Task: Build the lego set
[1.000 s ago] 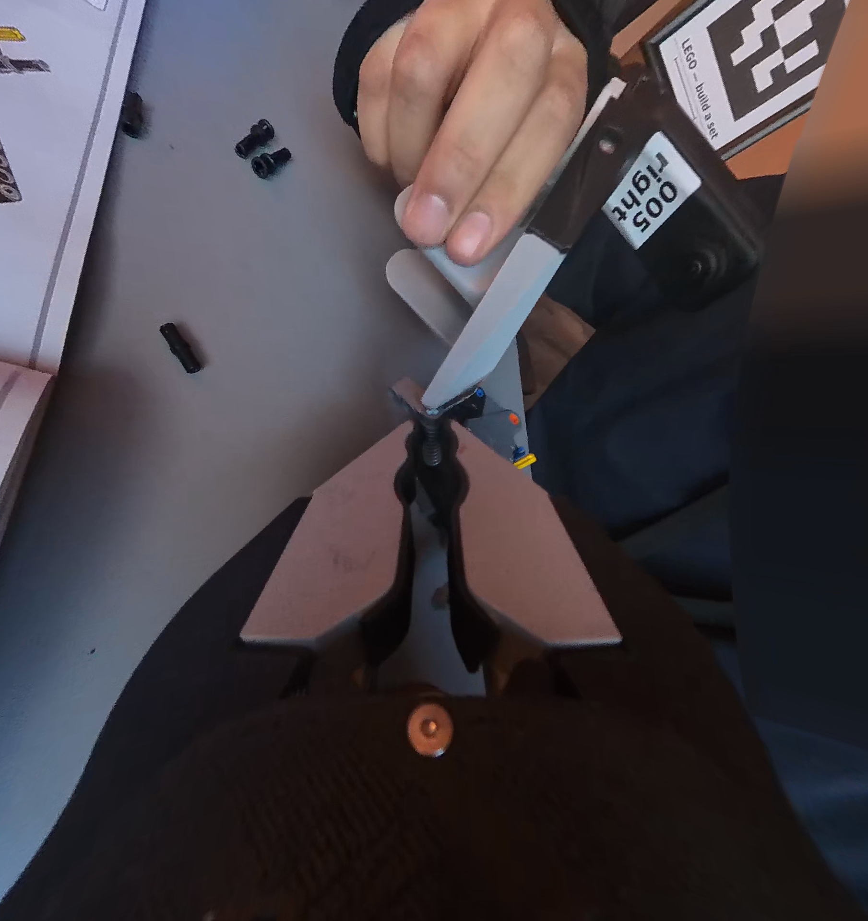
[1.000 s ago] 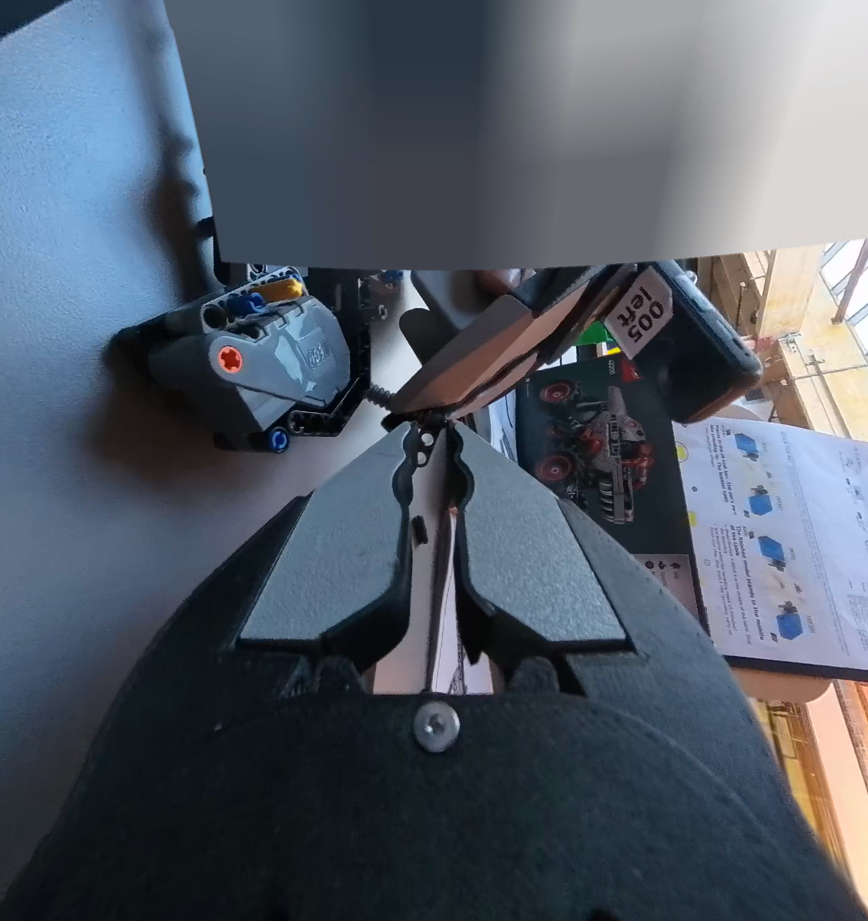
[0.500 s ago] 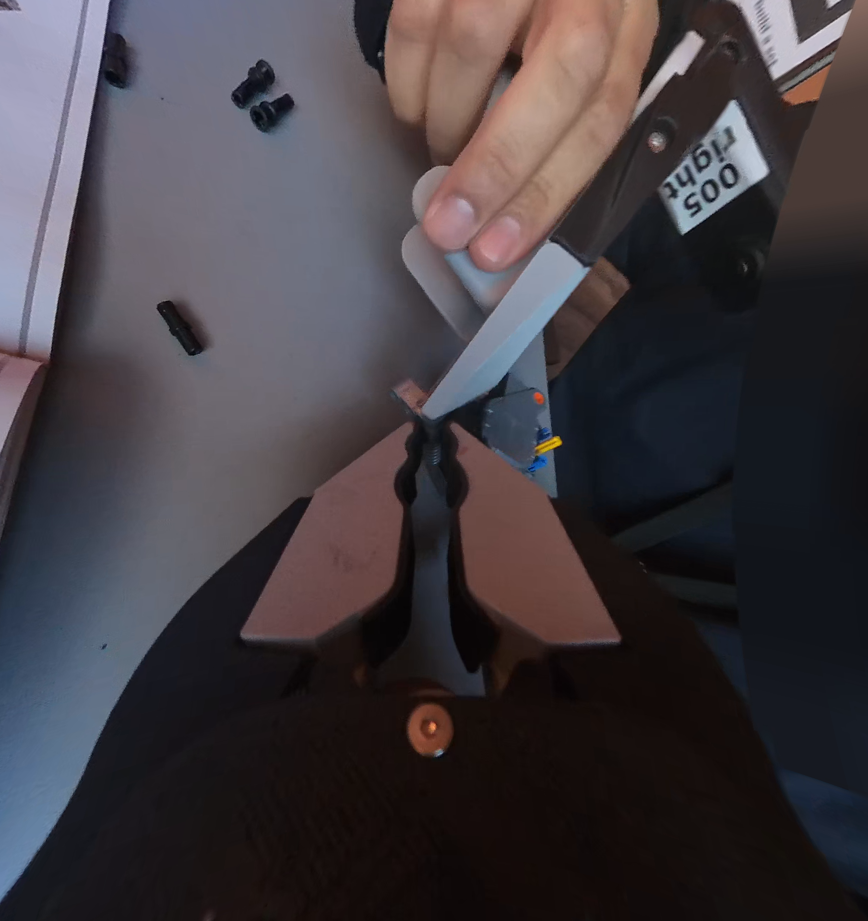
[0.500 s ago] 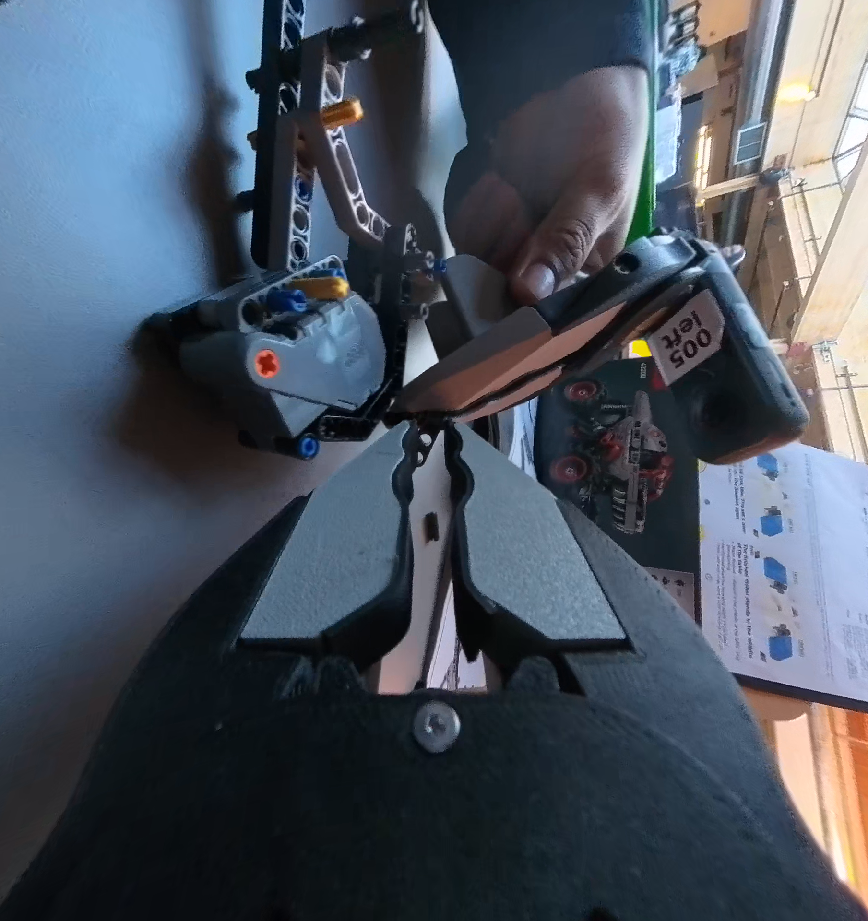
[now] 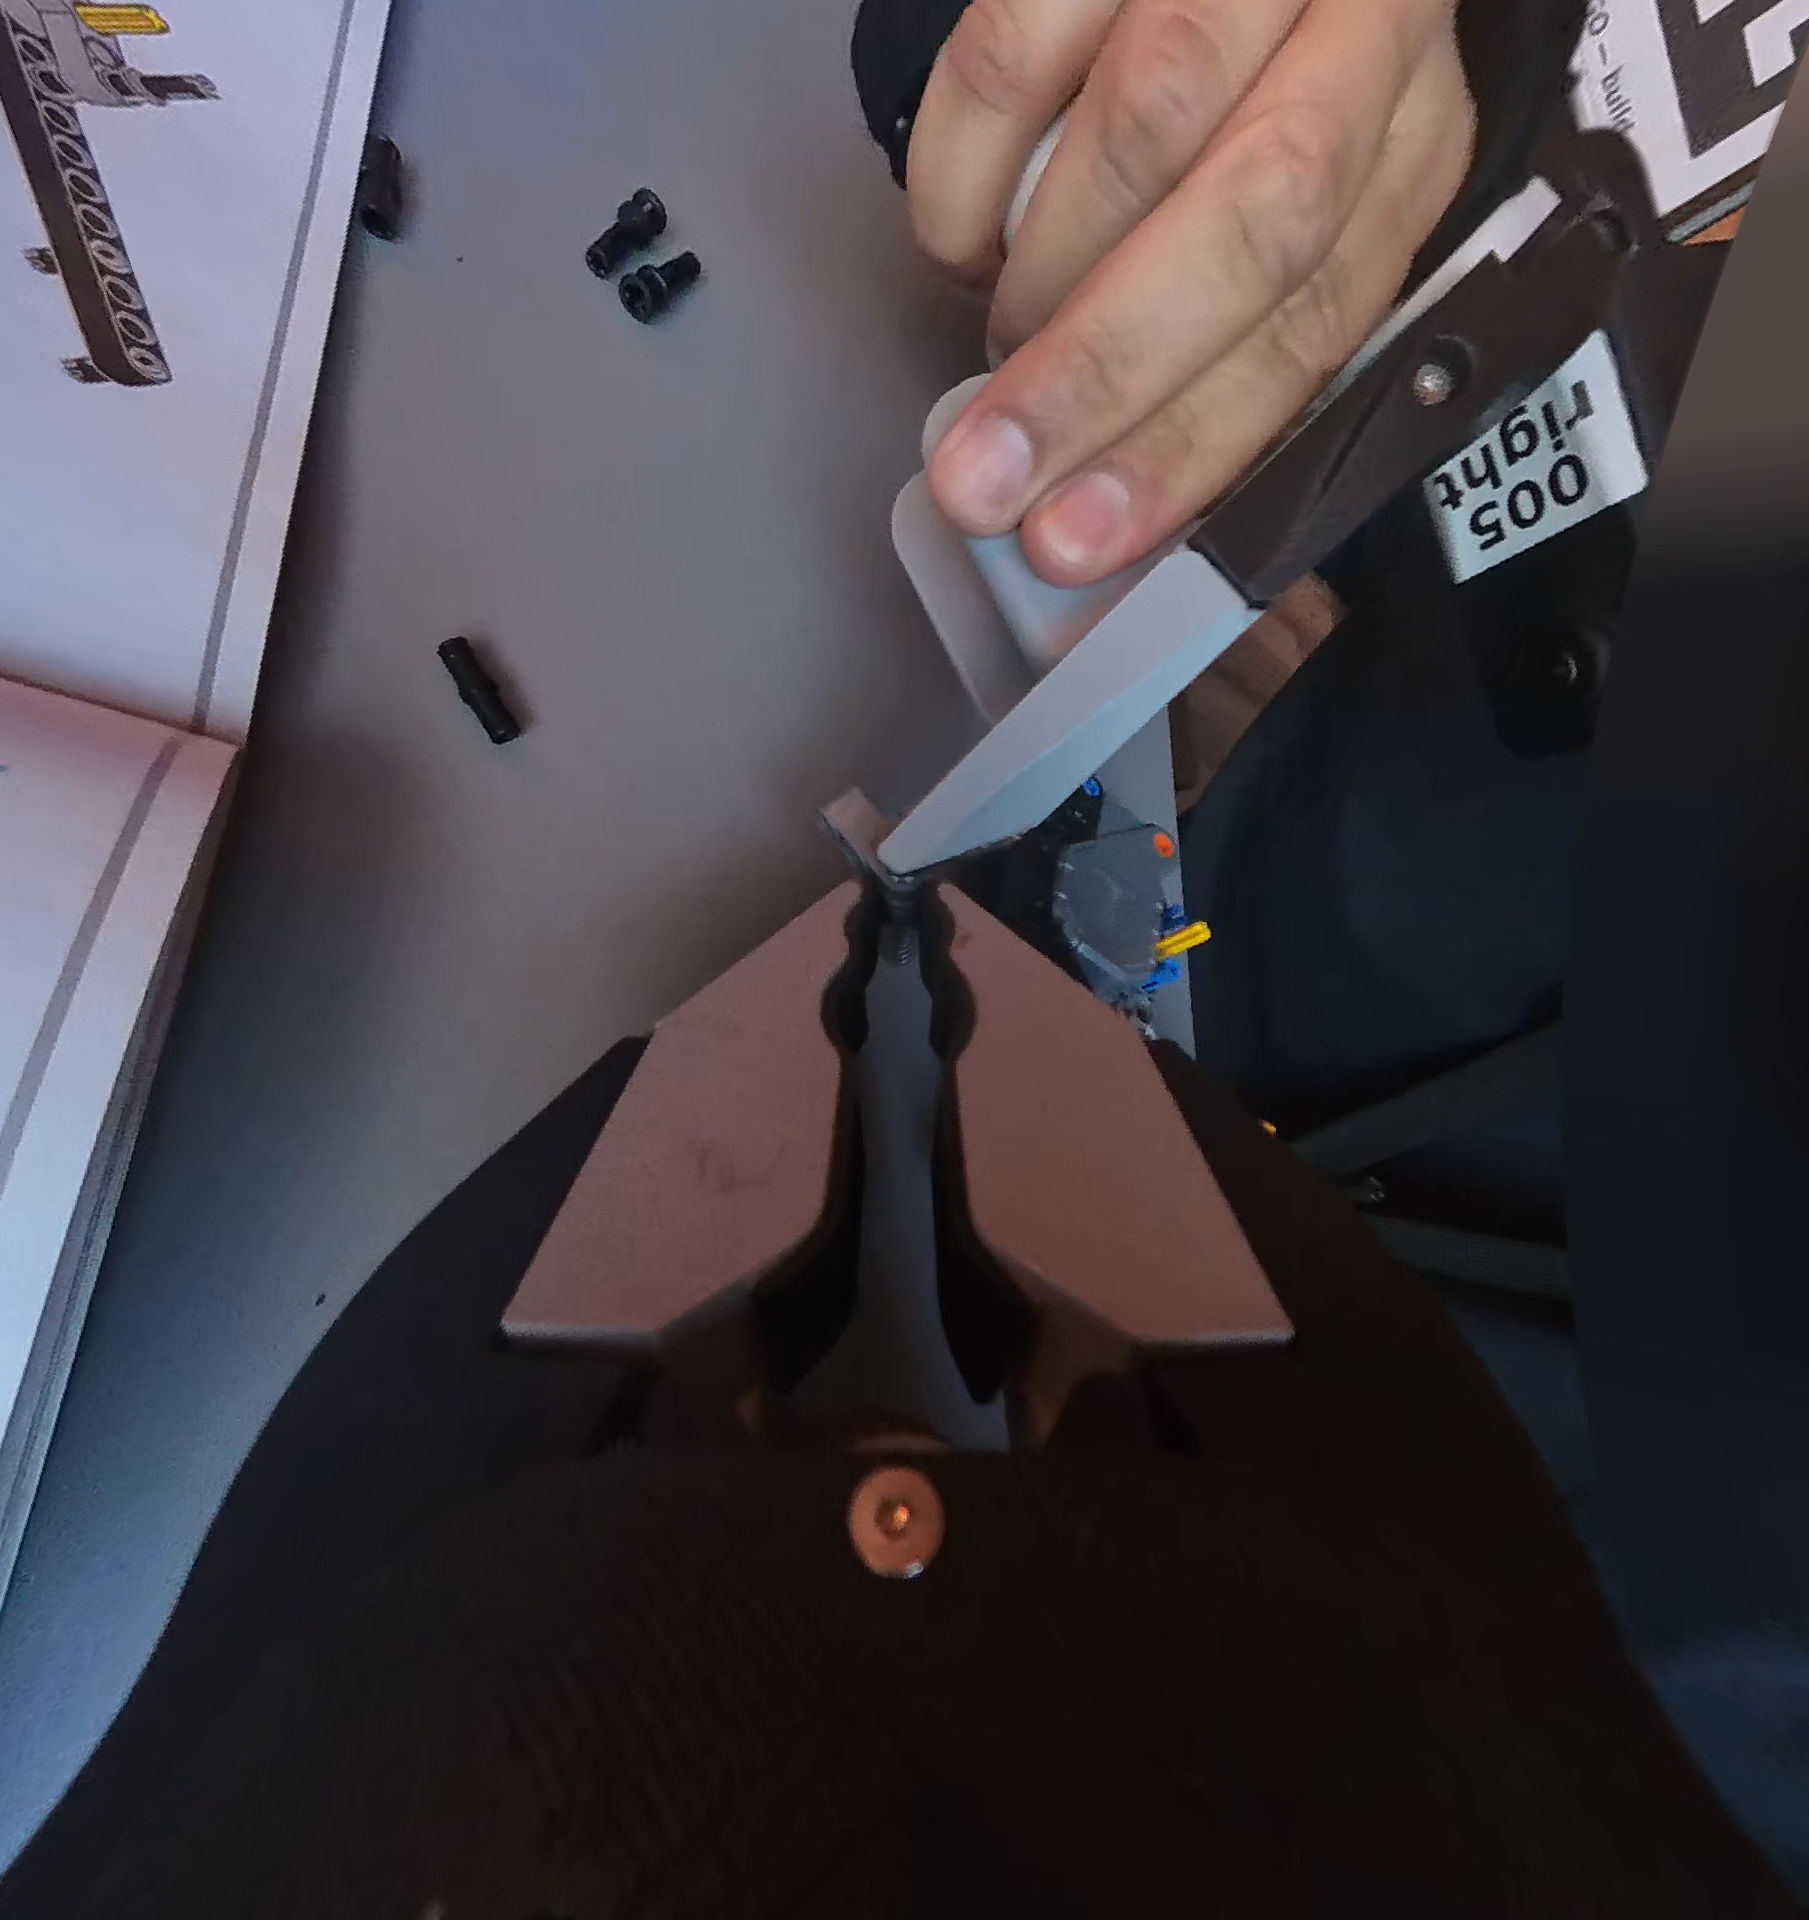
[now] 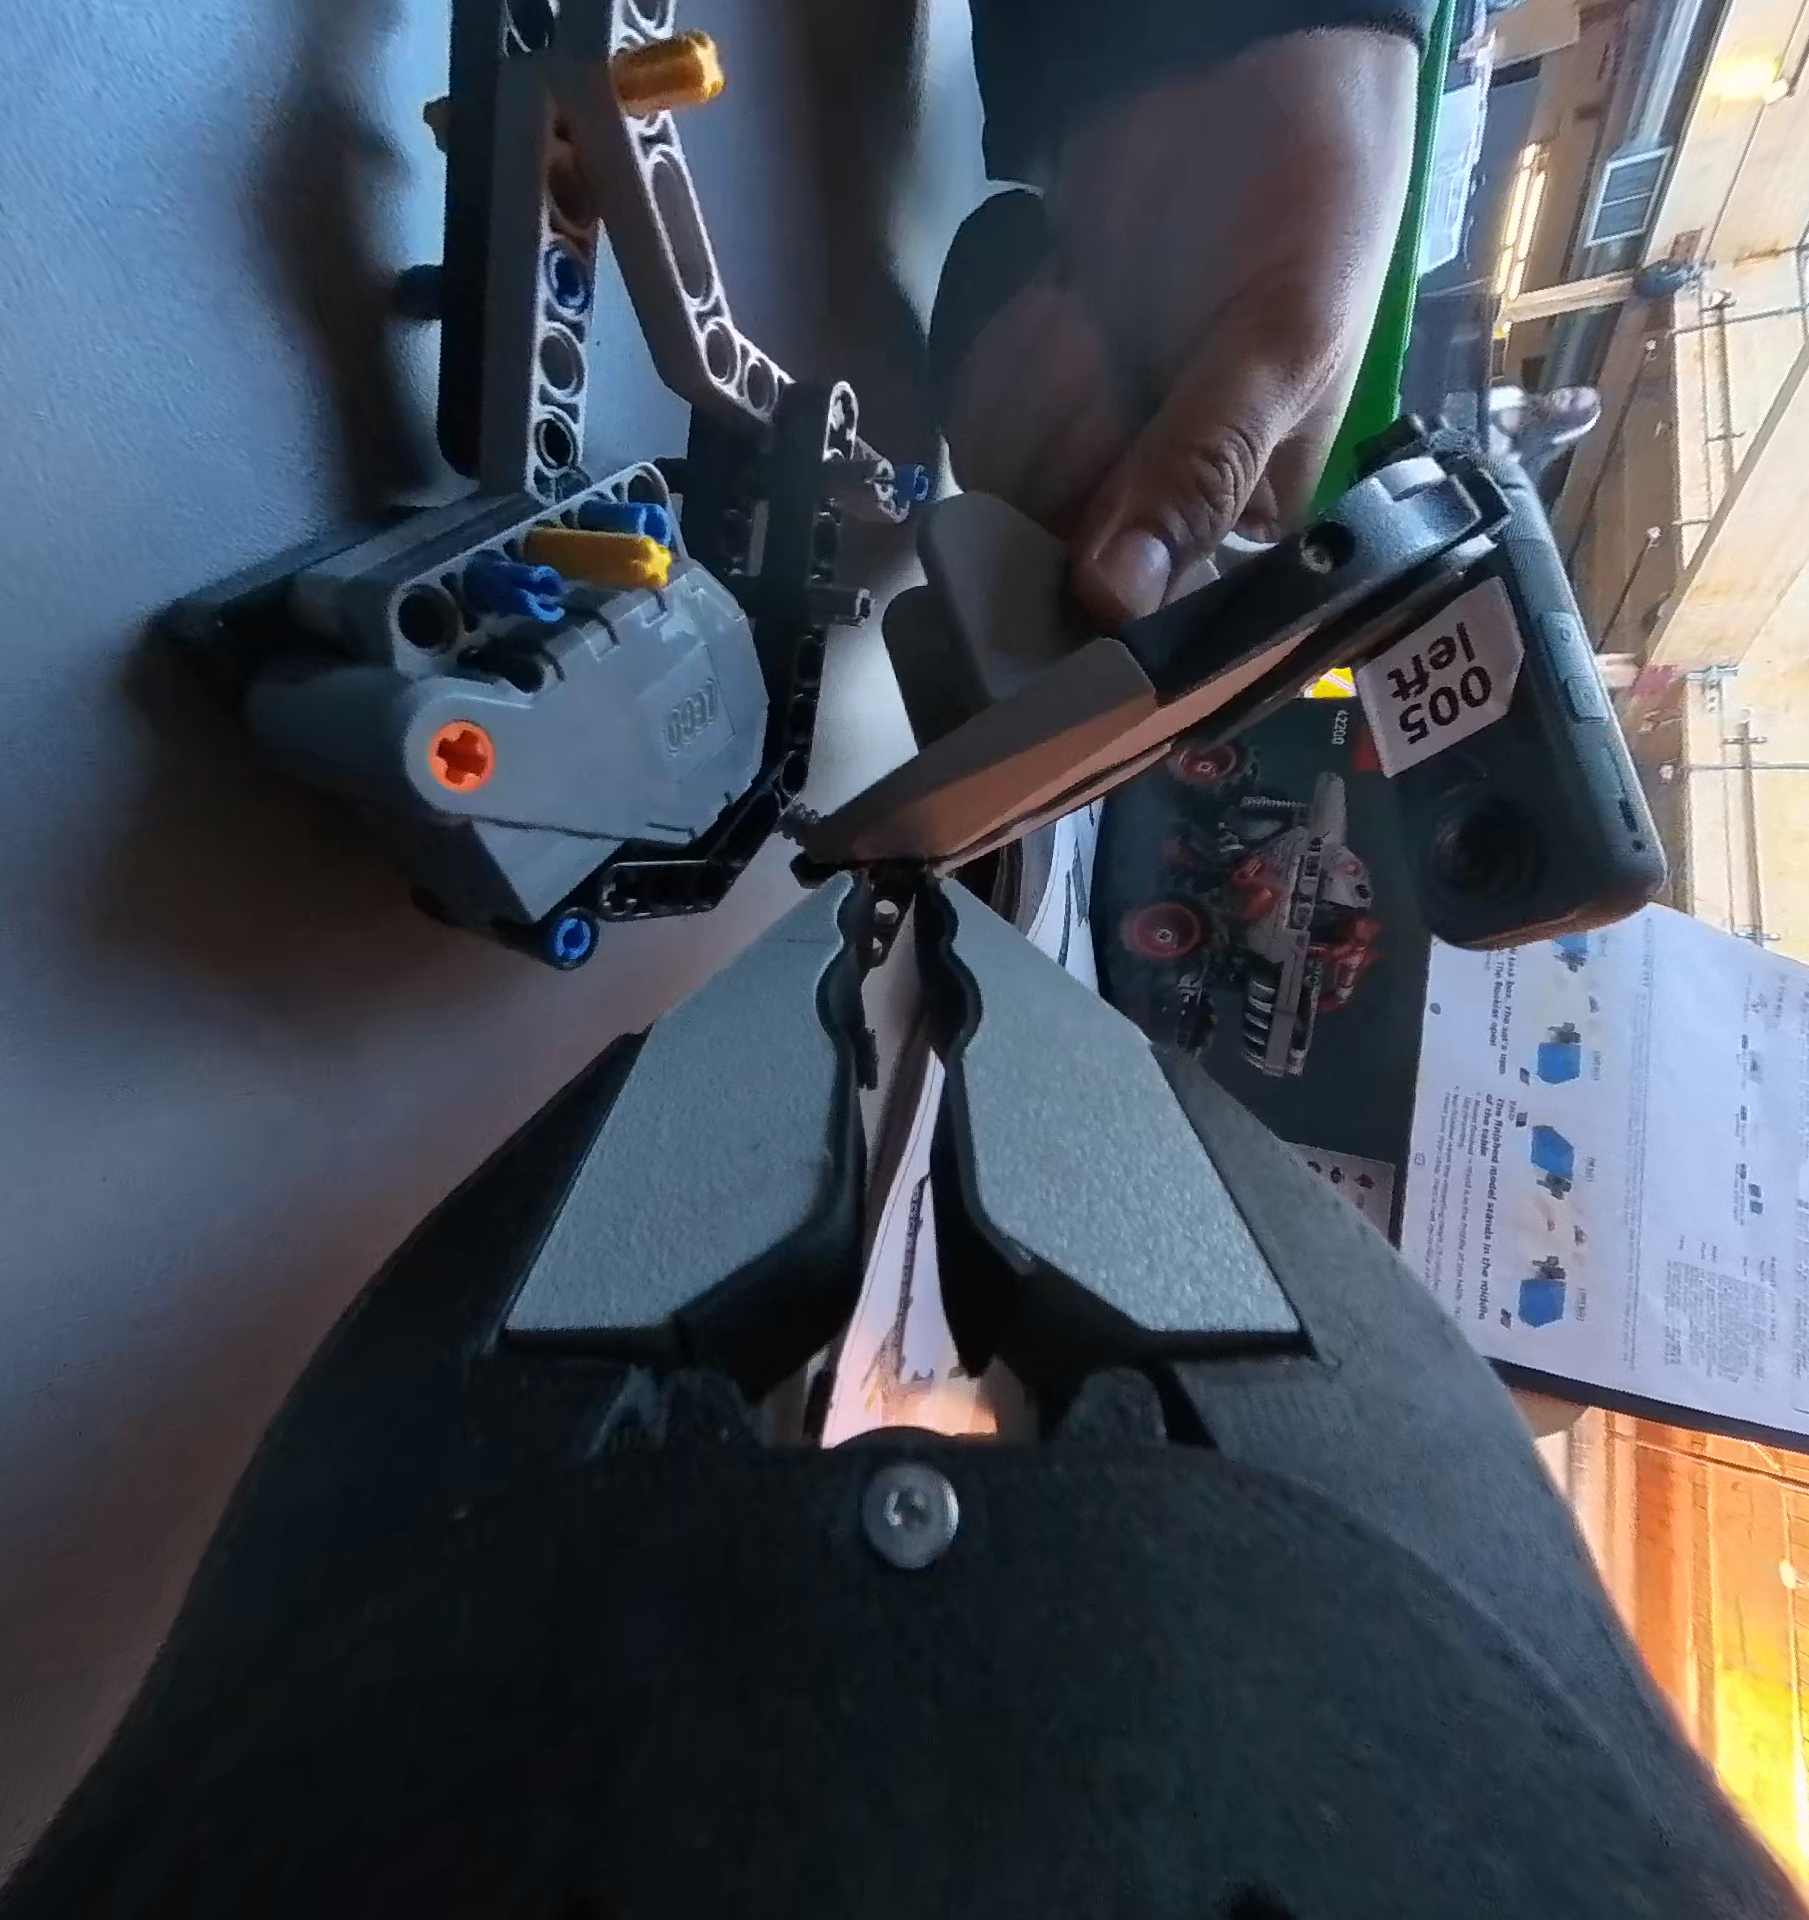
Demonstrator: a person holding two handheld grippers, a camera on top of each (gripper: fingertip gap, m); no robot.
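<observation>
Left hand-held gripper [image 5: 898,914] is clamped on a small black worm gear [image 5: 898,940], right hand-held gripper [image 6: 892,902] pinched on a tiny black holed piece [image 6: 884,914]. Tips meet just beside the grey motor [image 6: 567,717] (half-built frame behind it) on the desk [image 5: 567,499]; loose black pins [image 5: 640,255] lie well beyond.

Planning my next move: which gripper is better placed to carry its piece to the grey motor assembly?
Probably right: the right gripper faces the motor assembly, close ahead-left; from the left gripper it sits partly behind the other's finger.
</observation>
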